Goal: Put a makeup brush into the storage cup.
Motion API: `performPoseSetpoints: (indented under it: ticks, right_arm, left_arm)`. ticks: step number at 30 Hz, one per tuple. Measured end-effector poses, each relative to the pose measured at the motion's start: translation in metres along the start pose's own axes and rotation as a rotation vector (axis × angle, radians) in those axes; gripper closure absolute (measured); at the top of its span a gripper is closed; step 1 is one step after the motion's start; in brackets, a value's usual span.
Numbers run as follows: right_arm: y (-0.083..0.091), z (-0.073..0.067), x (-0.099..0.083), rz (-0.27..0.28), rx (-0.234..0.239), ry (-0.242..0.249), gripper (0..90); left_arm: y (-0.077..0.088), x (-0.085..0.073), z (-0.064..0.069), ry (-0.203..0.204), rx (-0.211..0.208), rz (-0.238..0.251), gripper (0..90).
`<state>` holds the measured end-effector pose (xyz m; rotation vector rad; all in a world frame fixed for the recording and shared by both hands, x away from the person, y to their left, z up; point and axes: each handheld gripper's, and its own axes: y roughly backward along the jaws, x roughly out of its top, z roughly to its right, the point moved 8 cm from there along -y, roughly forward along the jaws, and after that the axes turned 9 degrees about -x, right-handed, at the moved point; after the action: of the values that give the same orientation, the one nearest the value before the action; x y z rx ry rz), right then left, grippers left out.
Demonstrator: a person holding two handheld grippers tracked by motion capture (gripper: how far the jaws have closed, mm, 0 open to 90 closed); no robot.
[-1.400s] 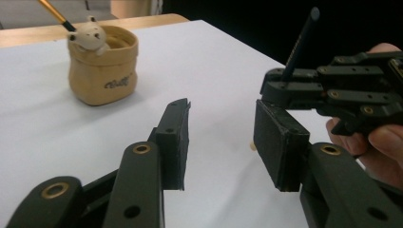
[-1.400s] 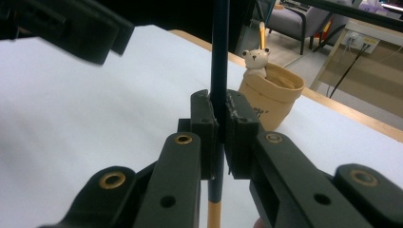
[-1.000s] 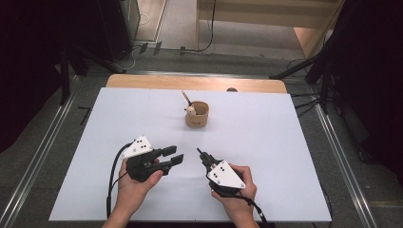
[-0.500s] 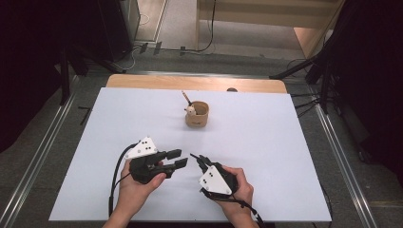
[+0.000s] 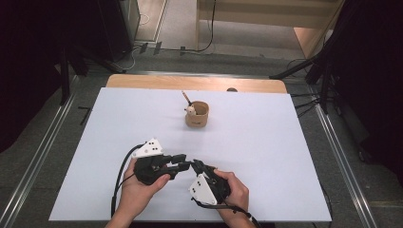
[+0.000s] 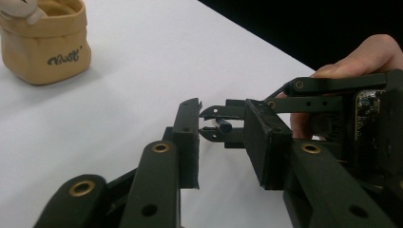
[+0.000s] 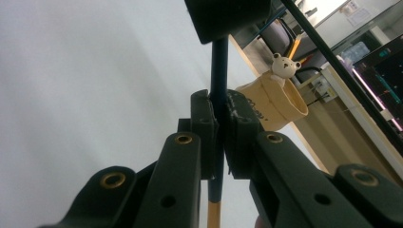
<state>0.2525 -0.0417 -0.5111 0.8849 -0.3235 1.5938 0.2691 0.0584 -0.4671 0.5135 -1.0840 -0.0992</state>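
My right gripper [image 5: 196, 165] is shut on a thin dark blue pen [image 7: 219, 61] with a yellow lower part. It points left toward my left gripper [image 5: 184, 162], and the two meet tip to tip near the table's front edge. In the left gripper view the pen's dark end [image 6: 223, 126] sticks out of the right gripper [image 6: 205, 124] into the gap between my left gripper's [image 6: 223, 114] jaws. Those jaws have just been closing, and a gap still shows on each side of the pen. A tan cup [image 5: 196, 115] stands at mid-table and holds a bear-topped pen [image 5: 190, 109].
The white table top [image 5: 285, 156] has a wooden strip [image 5: 195, 83] along its far edge. Metal rails run down both sides. Black cables trail from both grippers toward the front edge. The cup [image 6: 47, 42] is well beyond the grippers.
The right gripper has swung left with the pen until its tip reaches the left gripper's jaws. The left jaws have narrowed around the pen's end. The left hand has stayed put.
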Motion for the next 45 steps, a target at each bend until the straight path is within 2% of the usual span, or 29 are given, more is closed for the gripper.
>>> performPoseSetpoints:
  ticks: [5,8,15,17,21,23,25,26,27,28,32,35,37,40,41,45]
  right_arm:
    - [0.001,0.000,0.001,0.009,-0.008,0.031,85.2]
    - [0.001,-0.001,0.002,0.016,-0.009,0.032,85.2]
    - [0.001,-0.001,0.001,0.015,-0.012,0.035,84.4]
    - [0.001,0.000,0.001,0.018,-0.004,-0.001,74.6]
    - [0.001,0.001,-0.001,-0.006,0.049,-0.133,47.6]
    - [0.001,0.003,-0.001,-0.019,0.055,-0.189,31.7]
    - [0.001,0.006,-0.001,-0.028,0.054,-0.270,13.8]
    - [0.001,0.007,0.000,-0.031,0.066,-0.307,10.7]
    - [0.001,0.009,0.000,-0.036,0.088,-0.367,3.9]
    - [0.001,0.012,-0.001,-0.040,0.090,-0.416,0.0]
    - [0.005,0.023,0.001,-0.019,0.127,-0.577,0.0]
    - [0.006,0.031,0.000,-0.018,0.124,-0.665,0.0]
    - [0.008,0.036,-0.001,-0.034,0.118,-0.753,0.0]
    - [0.009,0.040,-0.003,-0.049,0.119,-0.856,0.0]
    - [0.009,0.041,-0.003,-0.060,0.119,-0.909,0.0]
    - [0.009,0.041,-0.005,-0.083,0.153,-1.040,0.0]
  left_arm:
    - [-0.003,-0.003,-0.001,0.024,-0.010,-0.023,78.3]
    - [-0.004,-0.005,-0.001,0.029,-0.010,-0.036,84.2]
    - [-0.005,-0.004,0.000,0.017,-0.011,-0.034,86.0]
    - [-0.004,-0.004,-0.002,0.012,0.002,-0.027,86.1]
    - [0.003,-0.002,-0.008,0.016,0.020,0.012,86.2]
    - [0.007,0.000,-0.010,0.018,0.035,0.039,86.2]
    - [0.010,0.001,-0.012,0.010,0.039,0.057,86.2]
    - [0.012,0.002,-0.013,0.002,0.048,0.077,86.2]
    - [0.014,0.003,-0.014,-0.004,0.056,0.090,86.2]
    - [0.016,0.004,-0.015,-0.005,0.058,0.103,86.2]
    - [0.022,0.007,-0.017,-0.019,0.070,0.154,86.2]
    - [0.026,0.009,-0.019,-0.019,0.077,0.196,86.2]
    - [0.028,0.009,-0.021,-0.020,0.084,0.221,86.2]
    - [0.030,0.010,-0.022,-0.022,0.085,0.254,86.2]
    - [0.031,0.011,-0.022,-0.024,0.083,0.261,86.2]
    - [0.033,0.012,-0.021,-0.032,0.068,0.308,86.2]
